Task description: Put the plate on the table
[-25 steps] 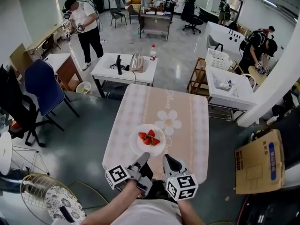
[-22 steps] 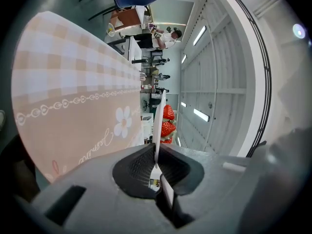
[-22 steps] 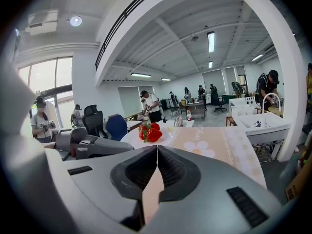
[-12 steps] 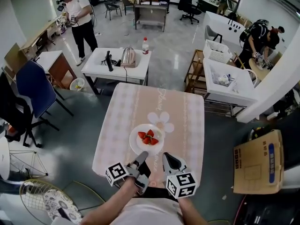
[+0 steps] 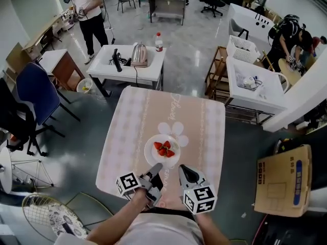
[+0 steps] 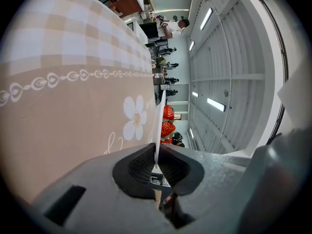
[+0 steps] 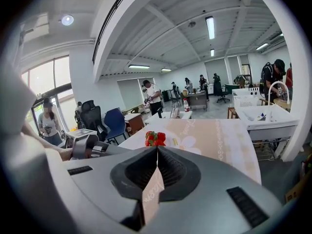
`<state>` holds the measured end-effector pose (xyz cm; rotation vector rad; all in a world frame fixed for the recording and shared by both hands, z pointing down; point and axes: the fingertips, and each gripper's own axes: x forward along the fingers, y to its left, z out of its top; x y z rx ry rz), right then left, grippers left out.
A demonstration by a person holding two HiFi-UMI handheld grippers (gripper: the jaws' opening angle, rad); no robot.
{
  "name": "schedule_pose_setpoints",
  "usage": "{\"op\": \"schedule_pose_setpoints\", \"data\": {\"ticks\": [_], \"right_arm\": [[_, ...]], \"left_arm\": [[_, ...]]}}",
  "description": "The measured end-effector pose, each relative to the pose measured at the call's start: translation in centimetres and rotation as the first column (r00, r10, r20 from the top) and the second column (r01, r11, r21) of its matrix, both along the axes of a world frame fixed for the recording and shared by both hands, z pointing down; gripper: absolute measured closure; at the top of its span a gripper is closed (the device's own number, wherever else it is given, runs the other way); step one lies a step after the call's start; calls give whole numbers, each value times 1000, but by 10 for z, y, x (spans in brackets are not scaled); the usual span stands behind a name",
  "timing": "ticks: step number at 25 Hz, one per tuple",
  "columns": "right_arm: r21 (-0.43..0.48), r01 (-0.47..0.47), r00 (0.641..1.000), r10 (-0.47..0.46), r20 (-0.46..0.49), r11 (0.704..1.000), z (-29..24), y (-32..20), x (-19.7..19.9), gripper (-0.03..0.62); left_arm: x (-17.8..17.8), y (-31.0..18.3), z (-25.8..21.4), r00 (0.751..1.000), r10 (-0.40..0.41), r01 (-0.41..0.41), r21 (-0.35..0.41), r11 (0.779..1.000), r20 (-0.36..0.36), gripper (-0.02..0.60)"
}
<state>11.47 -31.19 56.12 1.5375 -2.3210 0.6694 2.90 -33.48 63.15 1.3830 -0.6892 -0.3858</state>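
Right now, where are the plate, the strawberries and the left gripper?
plate [image 5: 150,148], head view, bare left rim.
strawberries [image 5: 164,149], head view, middle of the red pile.
left gripper [image 6: 156,156], left gripper view, between fingertips clamped on the plate rim.

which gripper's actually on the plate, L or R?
The left gripper: its jaws pinch the rim of the white plate. The right gripper is shut on the tablecloth edge instead.

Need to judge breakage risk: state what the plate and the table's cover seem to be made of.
Plate: plain white and smooth. Its rim shows thin and stiff, edge-on in the left claw. It is likely ceramic, though melamine or plastic can't be ruled out. Table cover: matte pink-beige checks with a printed flower, draping over the table's edges. It is soft cloth or thin vinyl; the look doesn't settle which.
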Motion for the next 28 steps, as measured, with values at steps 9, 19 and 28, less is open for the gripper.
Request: {"op": "schedule_pose_setpoints", "data": {"ticks": [9,19,28], "right_arm": [[-36,13,1000,-12,27,999,21,-12,13,589],[-75,49,998,-45,48,996,42,-18,10,589],[-93,61,997,-56,58,994,47,-17,6,589]], "left_arm": [[18,-11,40,999,11,-8,-51,999,40,563],[25,-20,68,997,23,-16,-92,996,73,563],[25,-17,74,990,36,-16,-139,990,137,558]]}}
